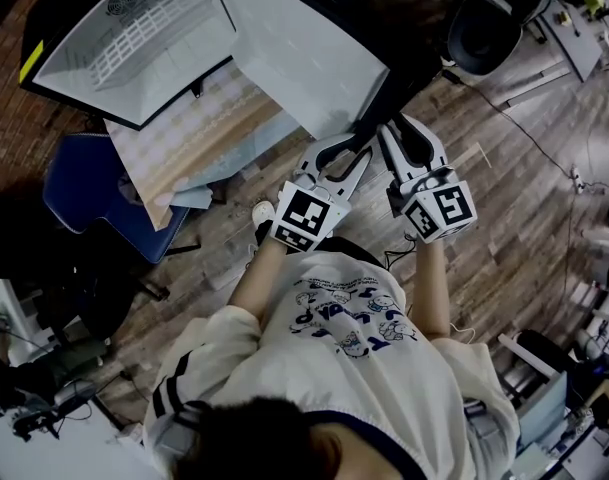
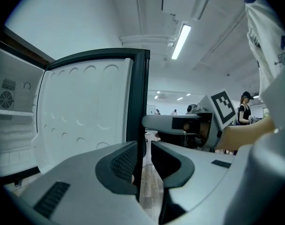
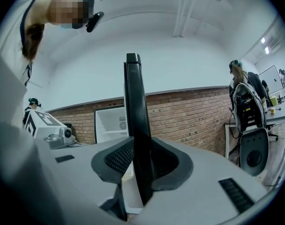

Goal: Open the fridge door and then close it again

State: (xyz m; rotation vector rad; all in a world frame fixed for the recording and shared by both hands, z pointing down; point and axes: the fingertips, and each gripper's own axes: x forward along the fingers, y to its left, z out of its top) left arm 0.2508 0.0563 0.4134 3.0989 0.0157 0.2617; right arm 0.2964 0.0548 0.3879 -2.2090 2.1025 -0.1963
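The white fridge [image 1: 134, 28] stands open at the upper left of the head view. Its door [image 1: 304, 58] swings out toward me, the white inner liner [image 2: 86, 111] facing the left gripper view. My right gripper [image 1: 392, 128] is shut on the door's dark free edge [image 3: 135, 116], which rises between both pads [image 3: 118, 158]. My left gripper [image 1: 362, 148] sits just beside it at the same edge [image 2: 141, 93]. Its jaws [image 2: 143, 151] stand almost together with a thin slit. The edge runs along its left pad [image 2: 123, 161]; whether it is pinched I cannot tell.
A blue chair [image 1: 94, 203] stands left of the fridge with a wooden board [image 1: 199, 133] leaning by it. A black office chair [image 1: 484, 33] is at the upper right. Cables cross the wood floor [image 1: 524, 188]. A brick wall [image 3: 189, 116] and a bystander [image 3: 243, 97] lie beyond.
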